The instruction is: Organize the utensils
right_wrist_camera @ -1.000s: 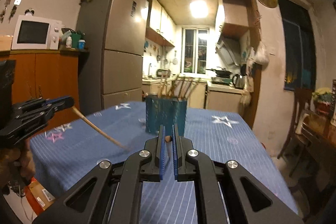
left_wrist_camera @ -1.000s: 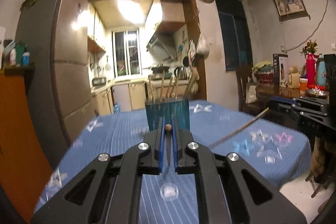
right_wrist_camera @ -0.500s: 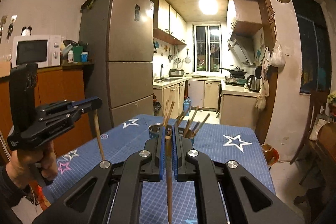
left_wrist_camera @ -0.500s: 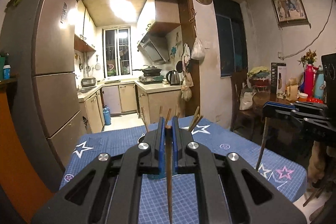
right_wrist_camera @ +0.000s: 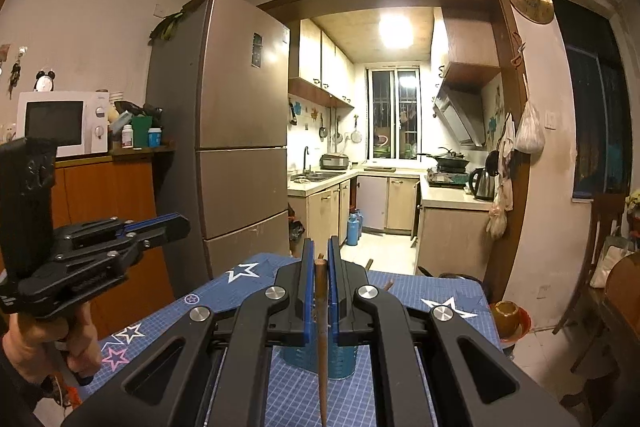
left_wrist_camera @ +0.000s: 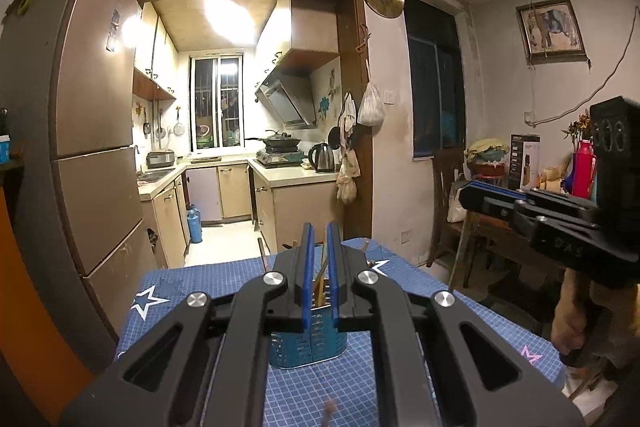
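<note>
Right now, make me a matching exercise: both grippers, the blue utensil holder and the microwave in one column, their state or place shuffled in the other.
Column one:
1. right gripper
2. left gripper
3. blue utensil holder
4. microwave

Column two:
A. slightly open, holding nothing
B. on the orange cabinet
C. shut on a wooden chopstick
D. standing on the star-patterned tablecloth

Pairs: 1-C, 2-A, 3-D, 4-B

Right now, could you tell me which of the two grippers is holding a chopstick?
The right gripper: a wooden chopstick stands clamped between its blue pads. The left gripper is open, showing only the blue holder beyond.
</note>
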